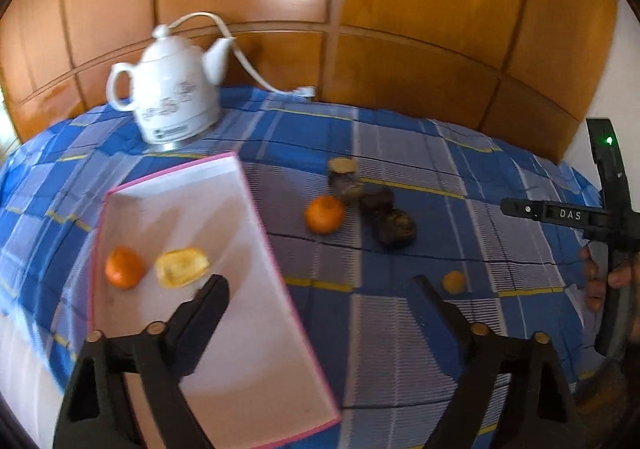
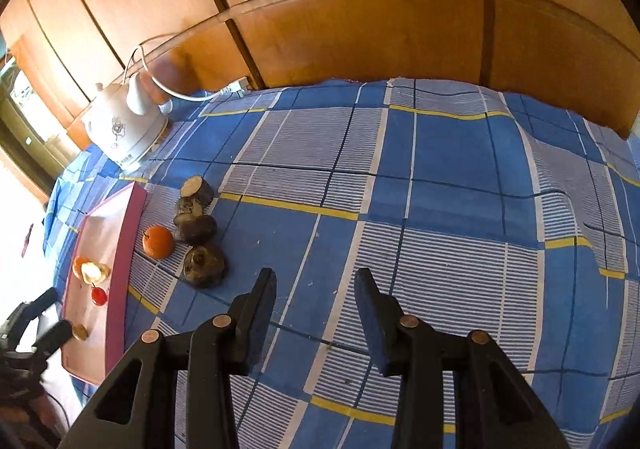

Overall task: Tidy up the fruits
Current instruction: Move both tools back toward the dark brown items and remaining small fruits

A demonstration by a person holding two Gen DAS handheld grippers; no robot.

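Pink-rimmed tray [image 1: 256,209] beside bare cloth [image 1: 400,349]

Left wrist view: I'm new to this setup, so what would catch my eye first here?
Probably the white kettle at the back left of the blue checked tablecloth, its cord trailing toward the wooden wall. Next, the pink-edged white tray at front left, holding an orange and a yellow fruit piece. Another orange lies on the cloth beside several dark fruits.
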